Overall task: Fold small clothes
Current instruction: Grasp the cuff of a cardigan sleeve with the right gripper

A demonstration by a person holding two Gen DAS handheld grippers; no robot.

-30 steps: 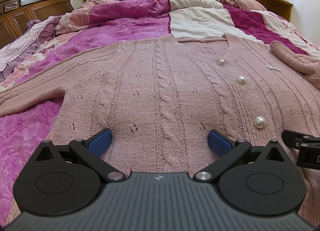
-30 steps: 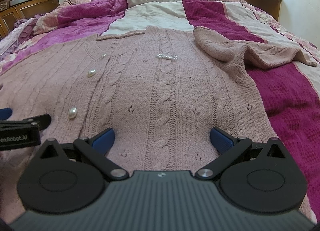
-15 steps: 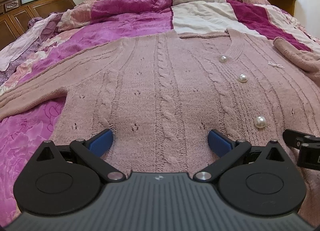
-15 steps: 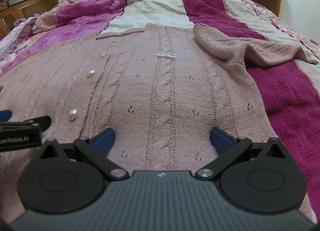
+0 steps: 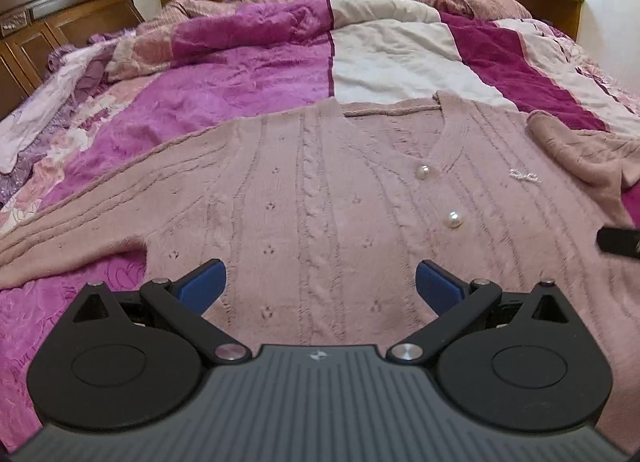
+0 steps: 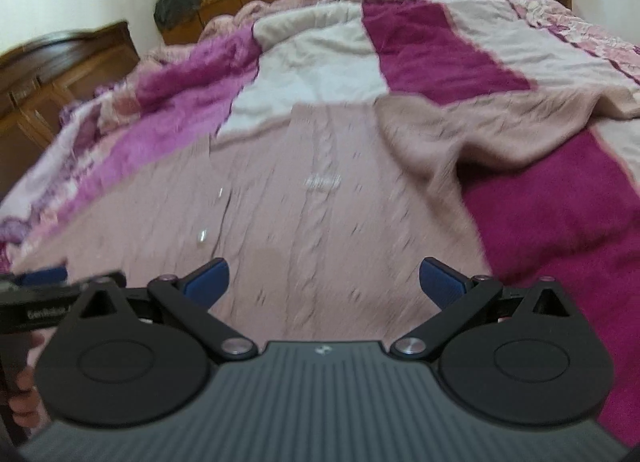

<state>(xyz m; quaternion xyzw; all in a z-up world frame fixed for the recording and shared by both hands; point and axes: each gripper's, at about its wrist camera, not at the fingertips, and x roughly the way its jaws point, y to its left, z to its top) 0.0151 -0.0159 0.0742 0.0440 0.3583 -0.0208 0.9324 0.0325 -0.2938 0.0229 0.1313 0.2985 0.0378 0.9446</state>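
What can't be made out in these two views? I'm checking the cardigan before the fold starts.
- Cardigan hem: left wrist view, hidden behind the left gripper body.
- Right sleeve: bunched on the quilt; its cuff cannot be picked out.
- Pearl buttons and brooch: right wrist view, smeared by motion blur.
- Right gripper: in the left view, cut off by the right edge.
- Left sleeve end: cut off by the left edge.
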